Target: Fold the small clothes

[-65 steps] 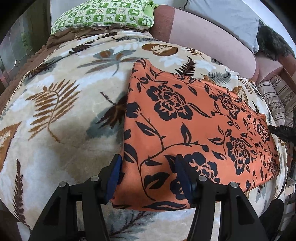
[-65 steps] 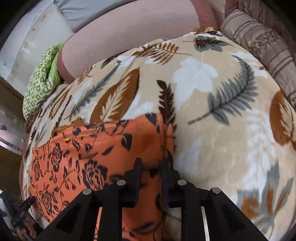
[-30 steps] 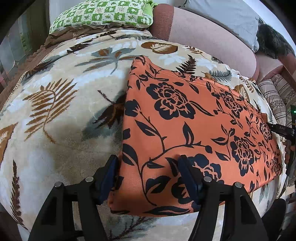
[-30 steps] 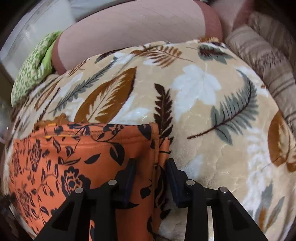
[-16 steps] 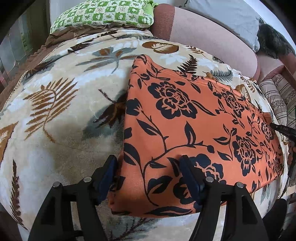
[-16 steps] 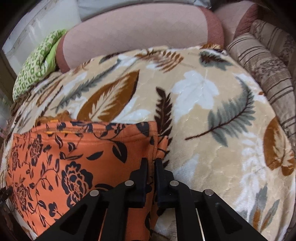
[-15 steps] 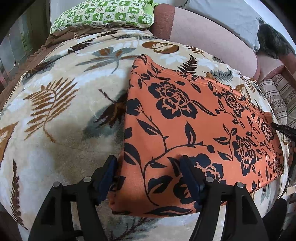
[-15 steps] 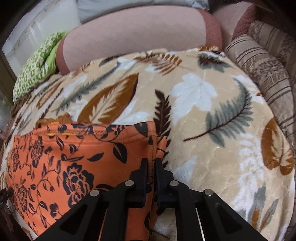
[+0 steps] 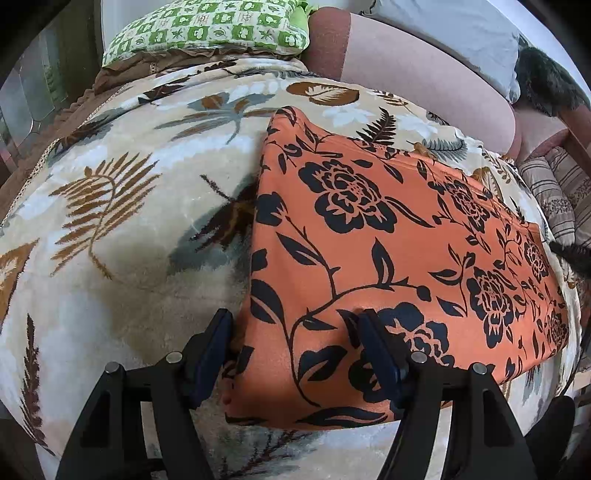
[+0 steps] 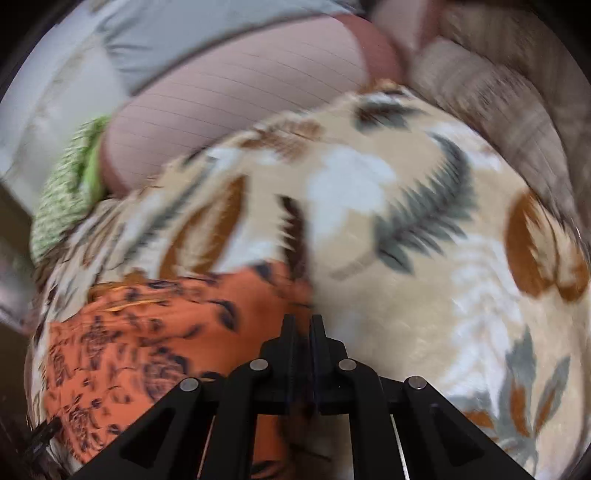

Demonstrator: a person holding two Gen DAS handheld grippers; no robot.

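An orange garment with black flowers (image 9: 369, 236) lies flat on a leaf-print blanket (image 9: 122, 221). My left gripper (image 9: 295, 332) stands open over the garment's near left corner. One finger is just off the cloth's left edge and the other rests on the cloth. In the blurred right wrist view, my right gripper (image 10: 303, 325) is shut on the right edge of the orange garment (image 10: 155, 325). Its dark tip (image 9: 570, 254) shows at the garment's far right edge in the left wrist view.
A green checked pillow (image 9: 207, 33) and a pink bolster (image 9: 417, 70) lie along the back of the bed. A grey pillow (image 9: 454, 29) sits behind them, and striped cushions (image 9: 561, 192) are at the right. Bare blanket (image 10: 424, 277) spreads right of the garment.
My right gripper's jaws have closed on the garment's right edge, and it has lifted and rolled a little, blurring its view. The left gripper has stayed put and stayed open.
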